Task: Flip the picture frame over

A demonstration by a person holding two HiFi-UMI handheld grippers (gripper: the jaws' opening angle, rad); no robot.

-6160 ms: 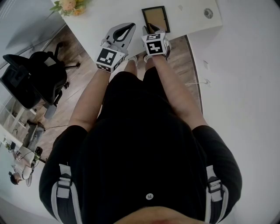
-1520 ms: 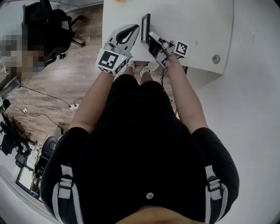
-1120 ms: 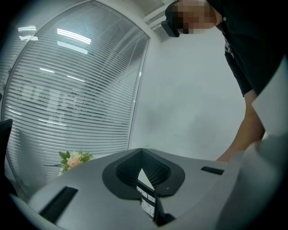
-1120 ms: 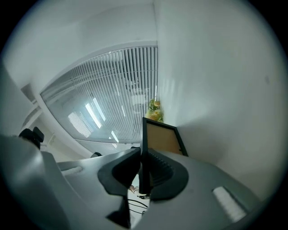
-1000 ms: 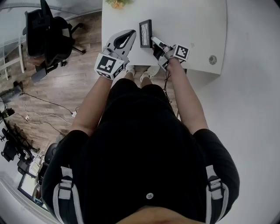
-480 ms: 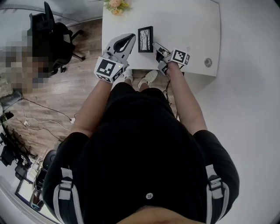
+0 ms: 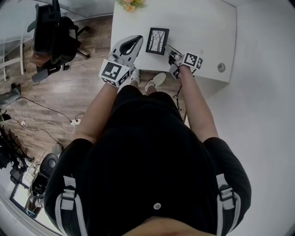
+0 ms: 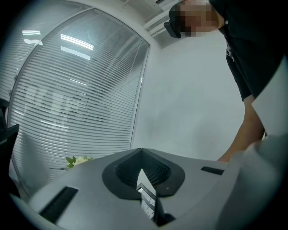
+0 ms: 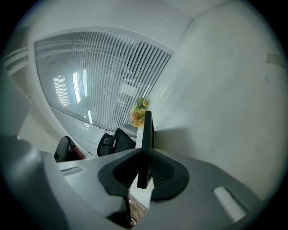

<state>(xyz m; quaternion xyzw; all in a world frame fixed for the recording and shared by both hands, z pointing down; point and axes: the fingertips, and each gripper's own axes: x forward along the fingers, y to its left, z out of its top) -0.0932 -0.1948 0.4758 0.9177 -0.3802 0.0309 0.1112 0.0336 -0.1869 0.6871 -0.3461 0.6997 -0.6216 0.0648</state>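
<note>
The black picture frame [image 7: 157, 40] shows its picture side, bare trees on white, to the head view, low over the white table [image 7: 203, 27]. My right gripper [image 7: 169, 48] is shut on the frame's near right edge. In the right gripper view the frame [image 9: 147, 128] runs edge-on out of the jaws of that right gripper [image 9: 143, 155], with a shadow beside it. Whether it rests on the table I cannot tell. My left gripper [image 7: 133, 42] hovers just left of the frame, shut and holding nothing. In its own view the left gripper [image 8: 141, 152] has its jaws together.
A bunch of yellow flowers [image 7: 130, 4] stands at the table's far edge, also the flowers [image 9: 138, 114] beyond the frame. A black office chair [image 7: 55, 32] stands on the wood floor at left. A cable grommet [image 7: 221, 67] sits in the table's right part.
The frame was back side up, then stood on edge; it has now tipped over so its picture side faces up. The right gripper rolled and sank with it. The left gripper stayed beside it.
</note>
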